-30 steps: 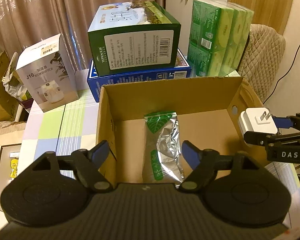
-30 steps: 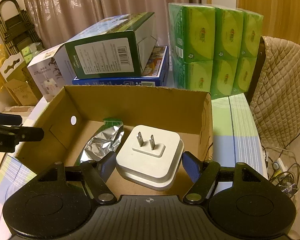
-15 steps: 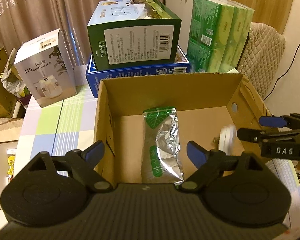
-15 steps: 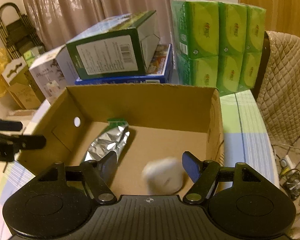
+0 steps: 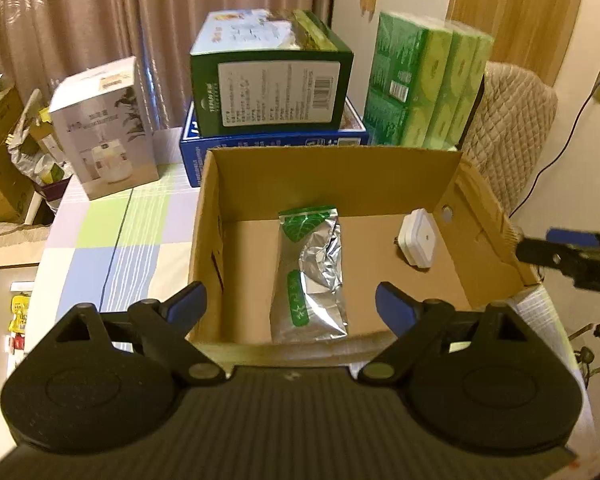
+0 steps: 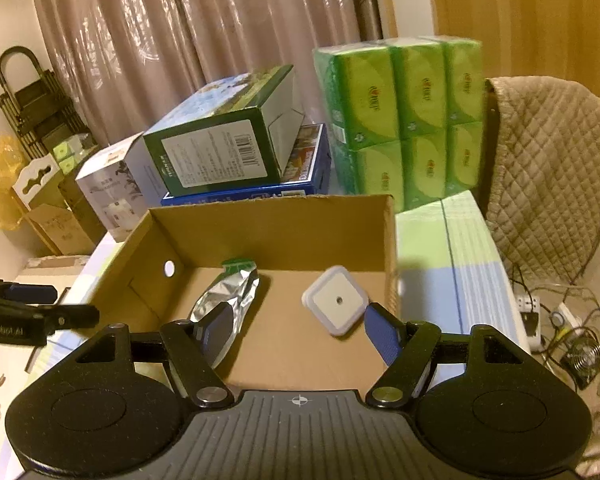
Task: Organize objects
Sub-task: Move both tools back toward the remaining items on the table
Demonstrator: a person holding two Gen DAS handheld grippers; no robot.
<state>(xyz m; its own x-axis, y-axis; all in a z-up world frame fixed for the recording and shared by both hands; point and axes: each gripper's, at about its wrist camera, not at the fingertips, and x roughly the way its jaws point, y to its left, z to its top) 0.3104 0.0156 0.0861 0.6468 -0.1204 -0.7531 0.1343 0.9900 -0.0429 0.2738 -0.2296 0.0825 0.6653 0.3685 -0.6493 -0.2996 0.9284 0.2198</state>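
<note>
Between the left gripper's [image 5: 291, 308] blue-tipped fingers [image 5: 188, 304] nothing is gripped; they have just been spreading and now stand wide above the near edge of an open cardboard box [image 5: 328, 176]. Under them, flat on the box floor, lies a crinkled silver foil pouch [image 5: 310, 276] with green leaf labels, its writing too small to read. Nearer the box's right wall rests a white plug adapter [image 5: 418, 238], tipped on its side.

At the right gripper [image 6: 300, 330] the fingers [image 6: 382, 338] are likewise spread and empty, poised over the near rim of the box [image 6: 272, 216]. Just past them sits the adapter [image 6: 336, 300], apart from both fingertips, with the pouch [image 6: 224, 308] to its left.

Behind the box, on a desk [image 5: 116, 232] covered in a pastel checked cloth, a dark green carton [image 5: 272, 88] with a white printed label and barcode is stacked on a flat blue box [image 5: 276, 148]. Left of these stands a white humidifier box [image 5: 104, 128]; right of them, a wrapped block of green tissue packs [image 5: 428, 80] with red logos. Writing on all of them is blurred. Brown curtains [image 5: 80, 12] hang behind, and a quilted beige chair back [image 5: 512, 120] stands at right.
</note>
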